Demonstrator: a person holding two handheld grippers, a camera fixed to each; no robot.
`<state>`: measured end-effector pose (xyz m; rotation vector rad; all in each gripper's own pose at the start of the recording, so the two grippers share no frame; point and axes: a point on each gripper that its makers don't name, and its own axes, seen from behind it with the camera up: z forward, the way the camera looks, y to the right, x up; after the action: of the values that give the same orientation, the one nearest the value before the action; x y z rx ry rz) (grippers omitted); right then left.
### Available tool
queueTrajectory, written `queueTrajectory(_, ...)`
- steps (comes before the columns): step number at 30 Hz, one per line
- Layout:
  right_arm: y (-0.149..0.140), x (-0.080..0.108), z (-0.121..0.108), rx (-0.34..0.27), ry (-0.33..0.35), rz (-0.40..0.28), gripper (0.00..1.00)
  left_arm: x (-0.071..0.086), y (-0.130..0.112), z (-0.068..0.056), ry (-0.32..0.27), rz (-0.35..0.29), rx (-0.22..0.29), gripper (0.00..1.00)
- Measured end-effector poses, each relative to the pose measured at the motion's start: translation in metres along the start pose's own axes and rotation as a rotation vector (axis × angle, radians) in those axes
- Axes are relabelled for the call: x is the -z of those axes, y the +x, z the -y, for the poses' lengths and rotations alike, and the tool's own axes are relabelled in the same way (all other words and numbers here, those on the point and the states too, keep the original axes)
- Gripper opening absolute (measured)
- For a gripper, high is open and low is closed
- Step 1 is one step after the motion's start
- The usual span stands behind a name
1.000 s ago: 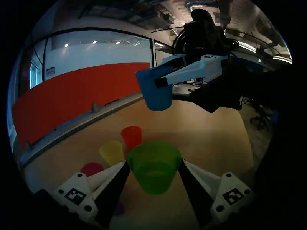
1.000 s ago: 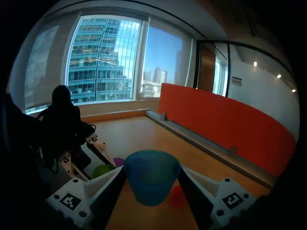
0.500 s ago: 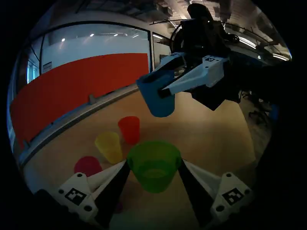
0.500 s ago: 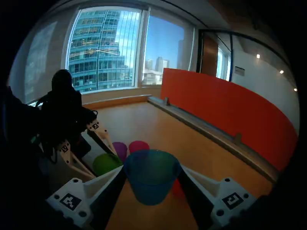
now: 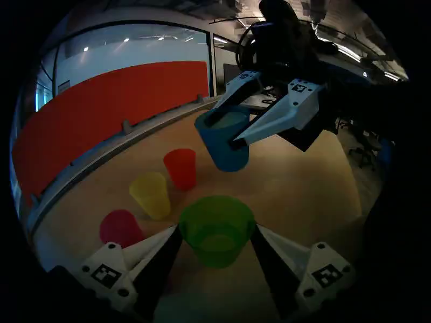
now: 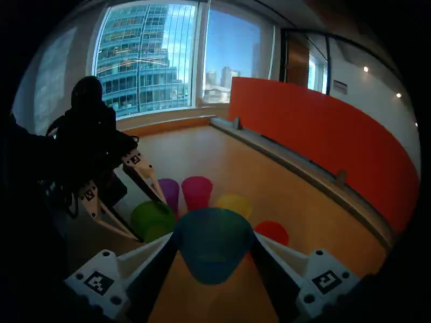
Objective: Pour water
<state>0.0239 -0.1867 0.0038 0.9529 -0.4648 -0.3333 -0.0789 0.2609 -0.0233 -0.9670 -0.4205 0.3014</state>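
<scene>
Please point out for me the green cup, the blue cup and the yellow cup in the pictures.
green cup (image 5: pixel 216 239): left gripper view, front wall below the rim.
blue cup (image 5: pixel 218 151): left gripper view, side wall.
yellow cup (image 5: pixel 152 196): left gripper view, side wall.

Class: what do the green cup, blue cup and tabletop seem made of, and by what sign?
Green cup: likely translucent plastic; light glows through its wall. Blue cup: likely plastic, smooth, fairly matt. Tabletop: wood or wood-look laminate; warm tan, soft sheen.
</scene>
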Motion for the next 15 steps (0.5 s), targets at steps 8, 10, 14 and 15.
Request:
queueTrajectory(8, -0.024, -0.011, 0.005, -0.002, 0.019, 0.049, 0.92, -0.003, -0.008, 0.0, -0.007, 0.025, 0.007, 0.87)
queueTrajectory(10, -0.03, -0.014, 0.007, -0.006, 0.026, 0.062, 0.92, -0.004, -0.009, 0.0, -0.009, 0.031, 0.008, 0.87)
queueTrajectory(14, -0.042, -0.018, 0.009, -0.009, 0.033, 0.086, 0.92, -0.005, -0.011, 0.001, -0.011, 0.039, 0.01, 0.87)
queueTrajectory(15, -0.044, -0.019, 0.009, -0.009, 0.035, 0.091, 0.92, -0.005, -0.012, 0.001, -0.011, 0.041, 0.011, 0.87)
